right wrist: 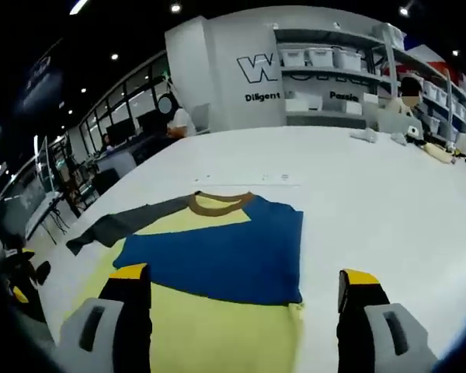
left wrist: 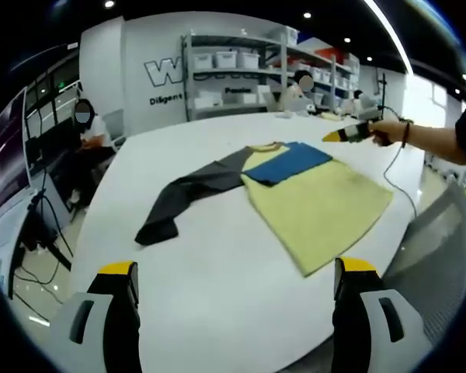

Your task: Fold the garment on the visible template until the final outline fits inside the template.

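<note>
Right now one garment (left wrist: 295,198) lies flat on the white table (left wrist: 217,287), a long-sleeved shirt with a yellow body, a blue band across the chest, a brown collar and one dark grey sleeve (left wrist: 190,194) stretched out to the side. In the left gripper view the left gripper (left wrist: 237,291) hovers above the near table edge, short of the shirt, its two yellow-tipped jaws spread wide with nothing between them. Across the table, the right gripper (left wrist: 349,134) is held in a person's hand (left wrist: 388,132) over the far side, near the shirt's blue shoulder; a cable hangs from it. In the right gripper view that gripper (right wrist: 245,299) sits just above the shirt's blue and yellow panels, jaws likewise wide apart and empty. Behind the table stands one shelving unit (left wrist: 233,78) with white bins, and two people are seated, one at the left by the monitors and one at the shelves. No template outline can be made out on the table.
</note>
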Demonstrator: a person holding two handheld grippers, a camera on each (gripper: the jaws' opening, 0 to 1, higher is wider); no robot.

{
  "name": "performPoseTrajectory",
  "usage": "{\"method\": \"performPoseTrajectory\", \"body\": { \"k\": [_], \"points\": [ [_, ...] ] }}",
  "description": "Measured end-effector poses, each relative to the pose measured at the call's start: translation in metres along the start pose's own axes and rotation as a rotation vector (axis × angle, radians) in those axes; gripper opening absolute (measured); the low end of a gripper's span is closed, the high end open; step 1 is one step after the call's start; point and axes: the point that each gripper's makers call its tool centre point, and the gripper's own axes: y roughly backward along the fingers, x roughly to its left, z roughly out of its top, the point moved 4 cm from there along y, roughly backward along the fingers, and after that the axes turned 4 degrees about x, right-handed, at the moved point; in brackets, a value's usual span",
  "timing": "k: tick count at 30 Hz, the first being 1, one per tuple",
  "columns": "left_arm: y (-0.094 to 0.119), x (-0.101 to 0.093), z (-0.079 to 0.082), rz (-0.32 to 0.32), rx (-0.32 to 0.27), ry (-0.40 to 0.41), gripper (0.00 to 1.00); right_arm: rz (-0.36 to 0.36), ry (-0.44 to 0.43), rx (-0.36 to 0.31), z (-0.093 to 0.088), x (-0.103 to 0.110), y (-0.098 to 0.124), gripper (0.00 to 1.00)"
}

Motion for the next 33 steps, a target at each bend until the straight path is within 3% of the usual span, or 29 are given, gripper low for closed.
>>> {"method": "performPoseTrajectory", "body": {
  "k": [6,16,24,33],
  "points": [
    [0.000,0.011,0.001,0.015,-0.009,0.020,0.99,0.038,0.065,-0.025,0.007,0.014,0.035,0.99],
    [-0.002,0.032,0.003,0.058,-0.015,0.043,0.99,0.067,0.088,-0.049,0.001,0.027,0.086,0.99],
    [-0.008,0.044,0.002,0.089,-0.016,0.060,0.97,0.086,0.127,-0.040,-0.020,0.041,0.118,0.99],
    [-0.019,0.055,-0.003,0.132,-0.009,0.088,0.93,0.144,0.157,-0.056,-0.062,0.062,0.137,0.99]
  ]
}}
